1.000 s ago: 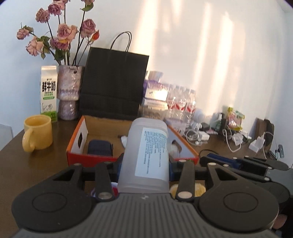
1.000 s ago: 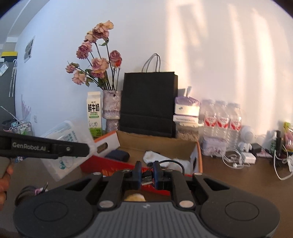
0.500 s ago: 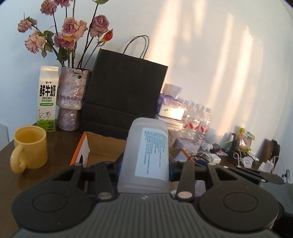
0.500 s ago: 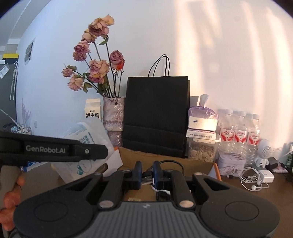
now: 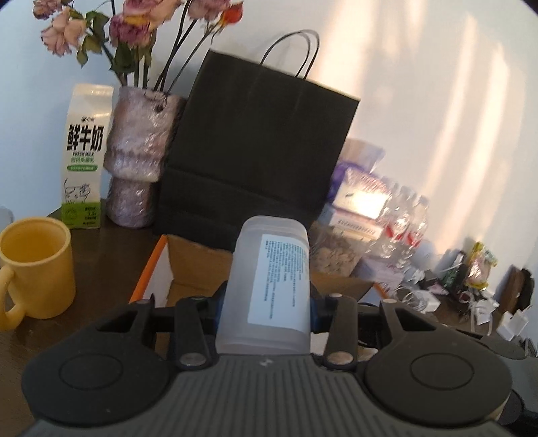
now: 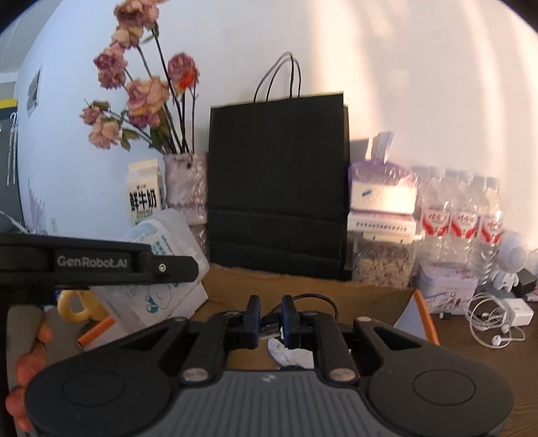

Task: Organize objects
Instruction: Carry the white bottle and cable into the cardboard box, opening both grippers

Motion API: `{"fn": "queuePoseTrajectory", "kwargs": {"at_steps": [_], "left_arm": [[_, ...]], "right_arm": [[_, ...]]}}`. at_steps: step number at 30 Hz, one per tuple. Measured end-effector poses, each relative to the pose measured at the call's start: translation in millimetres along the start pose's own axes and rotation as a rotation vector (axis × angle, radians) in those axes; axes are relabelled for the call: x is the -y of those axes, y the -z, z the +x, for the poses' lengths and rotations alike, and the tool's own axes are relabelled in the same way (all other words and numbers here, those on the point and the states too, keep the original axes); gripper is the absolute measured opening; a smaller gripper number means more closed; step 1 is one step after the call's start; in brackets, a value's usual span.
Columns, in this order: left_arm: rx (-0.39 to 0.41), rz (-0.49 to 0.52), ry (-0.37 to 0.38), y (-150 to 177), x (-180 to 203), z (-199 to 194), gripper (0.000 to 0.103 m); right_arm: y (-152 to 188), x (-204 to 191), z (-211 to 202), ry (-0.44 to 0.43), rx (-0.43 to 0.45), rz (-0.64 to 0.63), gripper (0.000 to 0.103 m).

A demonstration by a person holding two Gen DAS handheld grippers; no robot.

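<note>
Left gripper (image 5: 265, 299): one, clamped on one frosted bottle (image 5: 269, 285) with a white printed label. The bottle is held off the table, over the near left part of the box, base pointing away toward the bag.

Right gripper (image 6: 269, 317): one, jaws together, pinching one black cable (image 6: 312, 299) by its plug; the cord loops back over the box.

Box (image 5: 198, 265): one, open cardboard with orange rim, on the dark table (image 5: 104, 242), directly under and ahead of both grippers. In the right view one crumpled white item (image 6: 291, 354) lies in it below the jaws.

Bag (image 5: 259, 148): one, black paper, two thin handles, upright behind the box against the wall.

Vase (image 5: 138, 158): one, wrapped in bubble film, just left of the bag, holding dried pink roses (image 5: 134, 23); number of blooms uncertain, some cut off by the frame.

Milk carton (image 5: 85, 158): one, white and green, just left of the vase.

Mug (image 5: 35, 265): one, yellow, left of the box, handle toward the camera.

Water bottles (image 6: 460, 215): four caps counted in the right view, shrink-wrapped, right of the bag.

Tissue pack (image 6: 381, 188): one, purple wrap, atop a stacked jar.

Earphones (image 6: 494, 322): one white tangle with a charger, far right.

Hand (image 6: 27, 369): one, at the left edge of the right view, gripping the left gripper's handle.
</note>
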State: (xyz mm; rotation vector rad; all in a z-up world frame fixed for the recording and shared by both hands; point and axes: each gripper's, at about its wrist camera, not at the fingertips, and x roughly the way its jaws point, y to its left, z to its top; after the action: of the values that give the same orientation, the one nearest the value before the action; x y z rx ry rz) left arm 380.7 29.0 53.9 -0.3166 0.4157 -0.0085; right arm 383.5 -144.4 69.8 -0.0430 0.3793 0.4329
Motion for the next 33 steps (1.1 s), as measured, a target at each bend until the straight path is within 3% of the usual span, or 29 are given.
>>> {"fn": "queuePoseTrajectory", "kwargs": {"at_steps": [12,13,14,15,16,17,18,19,33], "left_arm": [[-0.041,0.013,-0.007,7.6,-0.6,11.6,0.044],[-0.044,0.010,-0.013,8.2,-0.5,12.5,0.050],[-0.039,0.009,-0.018,8.3,-0.4,12.6,0.072],[-0.034,0.010,-0.027,7.7,-0.1,12.3,0.086],[-0.018,0.011,-0.043,7.5,0.5,10.8,0.103],[0.014,0.015,-0.070,7.8,1.6,7.7,0.103],[0.026,0.020,-0.090,7.1,2.3,6.8,0.103],[0.027,0.025,-0.101,6.4,2.3,6.7,0.103],[0.007,0.031,-0.097,8.5,1.5,8.4,0.103]], "right_arm": [[9.9,6.5,11.5,0.009,-0.060,0.021,0.012],[10.1,6.3,11.9,0.011,-0.065,0.021,0.013],[10.2,6.6,12.2,0.017,-0.069,0.022,0.014],[10.1,7.5,12.4,0.020,-0.074,0.026,0.024],[10.2,8.1,12.8,0.024,-0.080,0.029,0.045],[10.7,8.3,13.4,0.032,-0.088,0.029,0.060],[11.2,8.4,14.6,0.040,-0.098,0.029,0.093],[11.6,8.1,15.5,0.047,-0.105,0.028,0.103],[11.3,8.5,14.9,0.067,-0.105,0.027,0.103]]}}
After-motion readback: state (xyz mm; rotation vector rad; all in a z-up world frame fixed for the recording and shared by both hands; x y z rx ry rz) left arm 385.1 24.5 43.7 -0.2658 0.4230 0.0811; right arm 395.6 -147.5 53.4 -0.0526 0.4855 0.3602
